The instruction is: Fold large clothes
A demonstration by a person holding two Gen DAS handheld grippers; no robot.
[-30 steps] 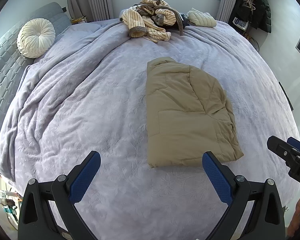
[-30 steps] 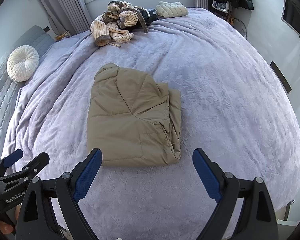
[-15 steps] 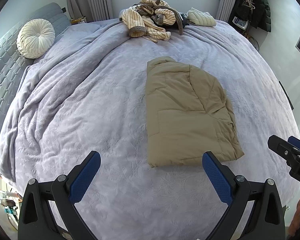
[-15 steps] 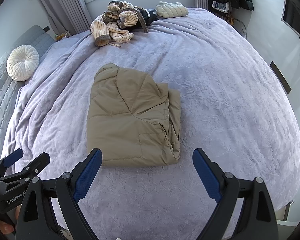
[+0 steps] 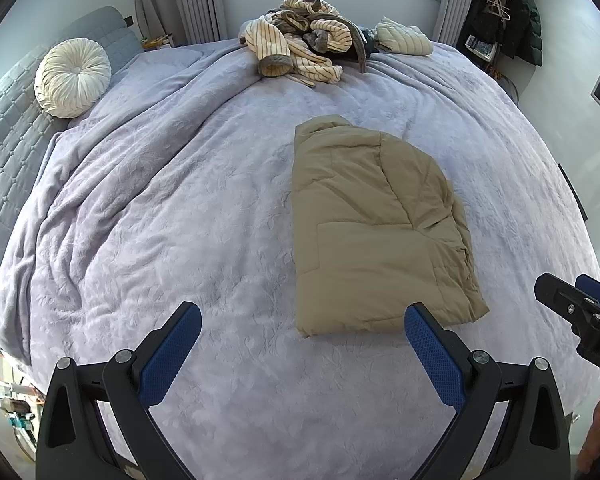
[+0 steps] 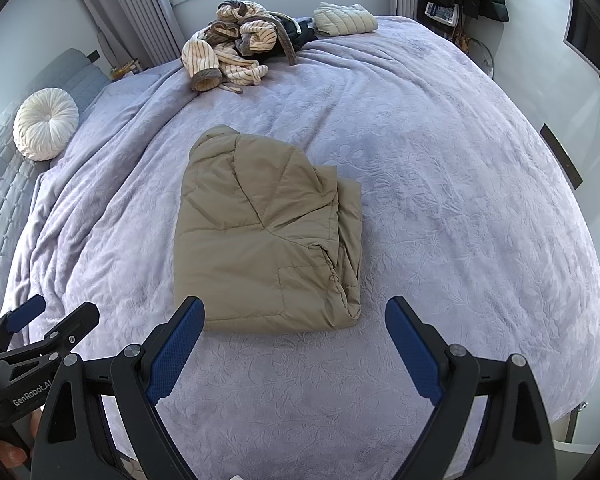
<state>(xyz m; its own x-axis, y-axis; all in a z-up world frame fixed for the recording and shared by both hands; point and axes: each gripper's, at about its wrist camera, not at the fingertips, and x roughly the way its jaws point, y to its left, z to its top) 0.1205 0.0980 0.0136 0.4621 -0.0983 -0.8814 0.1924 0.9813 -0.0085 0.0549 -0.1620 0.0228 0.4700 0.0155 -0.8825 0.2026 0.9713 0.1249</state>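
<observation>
The tan jacket [image 6: 260, 240] is seen folded at frame centre; the left gripper [image 5: 300, 344] and right gripper [image 6: 294, 340] are held wide open, empty; the unfolded pile [image 6: 236, 56] at upper frame is judged next.

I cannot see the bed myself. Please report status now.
Left claw open, right claw open, both empty. Tan jacket folded flat on bedspread. Nothing blocks it.

Right hand-held gripper [image 5: 576, 300] cut by the left wrist view's right edge; only one finger and part of its body show. Dark garment [image 6: 300, 32] mostly buried under the striped clothes pile [image 6: 232, 52]. Items [image 5: 14, 404] at lower-left floor edge too small to identify.
</observation>
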